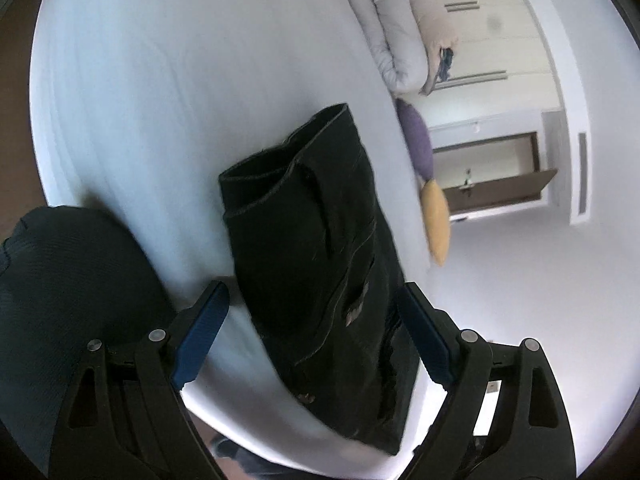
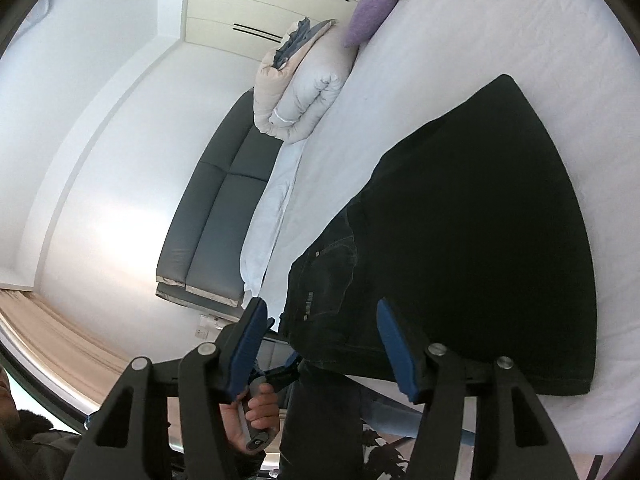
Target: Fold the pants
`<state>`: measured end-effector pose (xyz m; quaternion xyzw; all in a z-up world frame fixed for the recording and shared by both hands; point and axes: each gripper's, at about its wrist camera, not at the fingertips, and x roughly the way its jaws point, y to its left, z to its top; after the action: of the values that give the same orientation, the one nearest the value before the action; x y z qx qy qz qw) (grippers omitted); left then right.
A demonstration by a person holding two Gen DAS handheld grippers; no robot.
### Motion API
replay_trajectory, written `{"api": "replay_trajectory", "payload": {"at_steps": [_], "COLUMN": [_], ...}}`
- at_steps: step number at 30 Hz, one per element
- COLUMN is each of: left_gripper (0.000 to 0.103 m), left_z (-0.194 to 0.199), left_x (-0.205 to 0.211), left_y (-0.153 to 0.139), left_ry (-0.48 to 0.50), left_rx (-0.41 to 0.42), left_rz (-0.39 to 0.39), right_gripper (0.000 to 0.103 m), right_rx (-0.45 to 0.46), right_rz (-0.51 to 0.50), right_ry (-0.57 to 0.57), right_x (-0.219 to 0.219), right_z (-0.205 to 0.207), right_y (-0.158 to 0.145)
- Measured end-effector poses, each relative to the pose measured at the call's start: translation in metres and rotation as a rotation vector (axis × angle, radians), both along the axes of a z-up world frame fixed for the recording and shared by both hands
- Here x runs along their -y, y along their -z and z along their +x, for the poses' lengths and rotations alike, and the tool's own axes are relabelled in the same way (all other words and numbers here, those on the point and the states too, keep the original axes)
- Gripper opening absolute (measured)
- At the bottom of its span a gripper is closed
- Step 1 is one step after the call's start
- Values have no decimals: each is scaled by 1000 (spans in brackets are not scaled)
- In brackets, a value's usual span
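White-sheeted bed (image 1: 160,100), bedroom: black pants (image 1: 320,248) lie near its edge, waistband toward me. I hold left gripper (image 1: 316,336) and right gripper (image 2: 324,344) over them, fingers apart, gripping nothing, likely positioned to take the waistband

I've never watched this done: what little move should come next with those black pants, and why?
Probably lower the left tongs onto the pants and close them on the cloth. Both the left tongs and the right tongs stand open and hold nothing, while the pants lie only partly folded on the white bed, one end hanging over its edge. That end likely needs lifting onto the bed first.
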<state>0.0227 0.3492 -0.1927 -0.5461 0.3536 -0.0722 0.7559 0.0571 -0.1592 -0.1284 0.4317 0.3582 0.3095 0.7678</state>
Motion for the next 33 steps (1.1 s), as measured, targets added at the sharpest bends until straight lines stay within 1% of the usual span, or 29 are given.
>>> {"api": "replay_trajectory", "payload": {"at_steps": [5,8,11,13,15,16,19,21,22,23,24,29,30,32,33], "left_gripper": [86,70,70,70,70,70,72,71,67,50,30,25,23,20,18], "left_z": [9,7,6,10,9,11,17,21,22,21,22,23,22,23,23], "left_x": [-5,-6,-8,-9,-11,-10,-2,0,0,-2,-3,-8,-8,-6,-5], "left_y": [8,12,18,26,32,30,23,22,22,22,23,25,24,18,15], "left_ry": [-16,-18,-31,-51,-61,-56,-29,-32,-39,-42,-40,-31,-28,-18,-12], "left_rx": [33,59,81,90,91,91,89,86,82,75,68,69,73,78,79], "left_rz": [-52,-75,-94,-140,-159,-142,-51,-44,-49,-51,-51,-42,-29,21,51], "right_gripper": [54,54,54,54,53,53,52,49,47,47,46,46,46,45,42], "right_rx": [7,18,29,40,47,50,50,39,31,25,21,-1,-3,-23,-35], "right_rz": [7,13,9,-7,-20,-28,-35,-42,-47,-54,-61,-113,-129,-192,-226], "right_ry": [-16,-31,-53,-77,-100,-112,-141,-158,-168,-178,-182,-210,-220,-264,-283], "right_x": [0,-5,-10,-19,-28,-32,-46,-55,-60,-64,-69,-90,-97,-117,-127], "right_z": [-1,1,8,15,20,24,33,39,42,45,48,68,74,90,99], "right_y": [-1,-4,-10,-16,-21,-23,-24,-22,-20,-19,-20,-22,-23,-24,-23]}}
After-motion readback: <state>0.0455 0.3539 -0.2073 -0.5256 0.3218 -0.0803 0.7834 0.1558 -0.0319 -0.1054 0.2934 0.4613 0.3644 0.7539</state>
